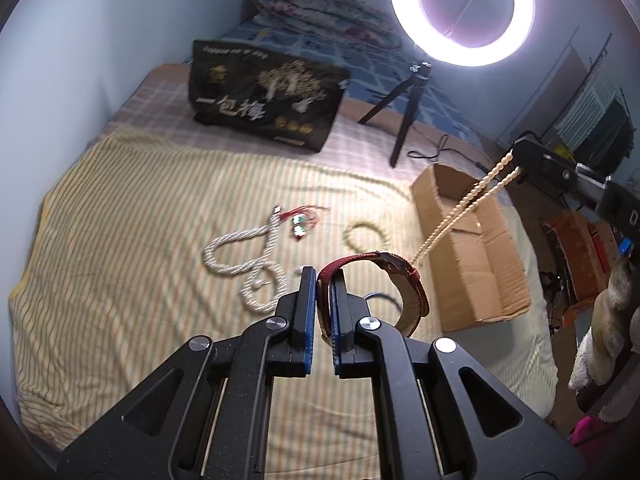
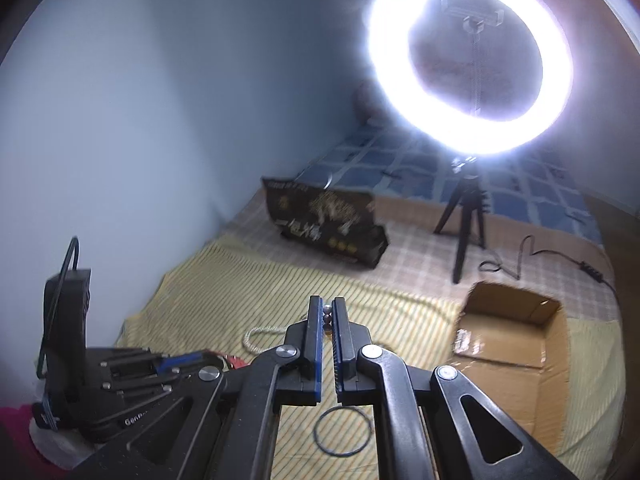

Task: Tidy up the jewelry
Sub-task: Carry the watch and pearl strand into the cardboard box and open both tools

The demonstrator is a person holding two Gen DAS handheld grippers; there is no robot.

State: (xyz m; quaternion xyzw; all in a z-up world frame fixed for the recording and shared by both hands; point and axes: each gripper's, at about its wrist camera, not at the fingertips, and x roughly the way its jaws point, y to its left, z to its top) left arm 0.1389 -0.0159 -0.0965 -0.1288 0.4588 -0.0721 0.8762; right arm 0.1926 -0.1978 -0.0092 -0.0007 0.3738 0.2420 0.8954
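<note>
My left gripper (image 1: pixel 325 280) is shut on a red-strapped watch (image 1: pixel 400 280) and holds it above the striped bedspread (image 1: pixel 120 260). My right gripper (image 2: pixel 327 312) is shut on a cream bead necklace (image 1: pixel 460 208), whose strands hang down from it over the open cardboard box (image 1: pixel 480 264); it appears at the right of the left wrist view (image 1: pixel 520 160). The box also shows in the right wrist view (image 2: pixel 516 344). On the bedspread lie a white twisted rope necklace (image 1: pixel 248 264), a small red-corded charm (image 1: pixel 298 222), a bead bracelet (image 1: pixel 366 236) and a thin dark ring (image 2: pixel 342 432).
A lit ring light (image 1: pixel 462 12) on a black tripod (image 1: pixel 404 108) stands behind the box, its cable (image 2: pixel 560 260) trailing right. A black printed bag (image 1: pixel 268 96) stands at the back. A folded quilt (image 1: pixel 320 4) lies beyond. Clutter lies off the bed's right edge (image 1: pixel 592 248).
</note>
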